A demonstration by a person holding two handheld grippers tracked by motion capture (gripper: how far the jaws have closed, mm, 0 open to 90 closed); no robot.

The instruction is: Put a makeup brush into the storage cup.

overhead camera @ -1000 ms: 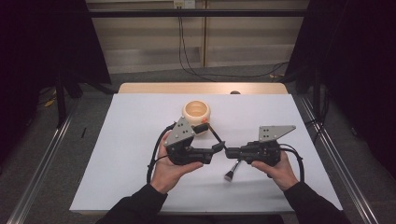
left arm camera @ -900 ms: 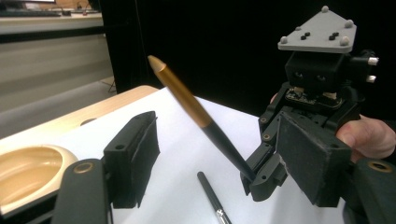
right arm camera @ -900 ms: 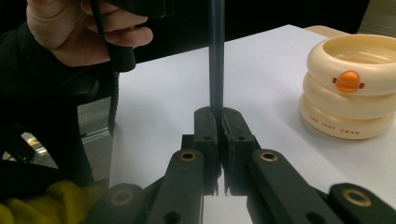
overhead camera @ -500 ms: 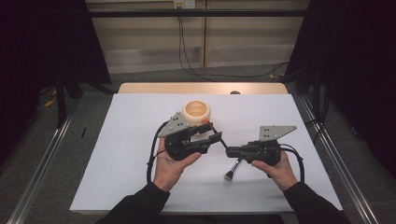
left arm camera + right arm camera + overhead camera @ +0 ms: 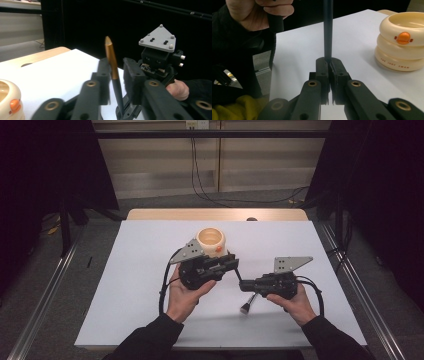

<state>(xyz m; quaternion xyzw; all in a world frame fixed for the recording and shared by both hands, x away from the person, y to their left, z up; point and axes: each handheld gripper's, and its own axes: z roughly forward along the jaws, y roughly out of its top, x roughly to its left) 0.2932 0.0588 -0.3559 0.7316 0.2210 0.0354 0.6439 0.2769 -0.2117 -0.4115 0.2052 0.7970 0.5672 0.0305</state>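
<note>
The right gripper [image 5: 246, 285] is clamping the brush [image 5: 328, 30] mid-handle above the desk [image 5: 125, 270], offering its gold end to the left gripper [image 5: 117, 75], whose fingers [image 5: 103, 72] have just been closing around it, not visibly pressing yet, likely for a handover.

A wooden tabletop [image 5: 150, 214] carries a white sheet [image 5: 130, 290]; a cream ringed cup [image 5: 210, 241] stands on the sheet.

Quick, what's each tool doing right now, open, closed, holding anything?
Left tool: jaws have just been closing around the brush; a gap shows on one side, not clamped yet.
Right tool: shut on the brush.
</note>
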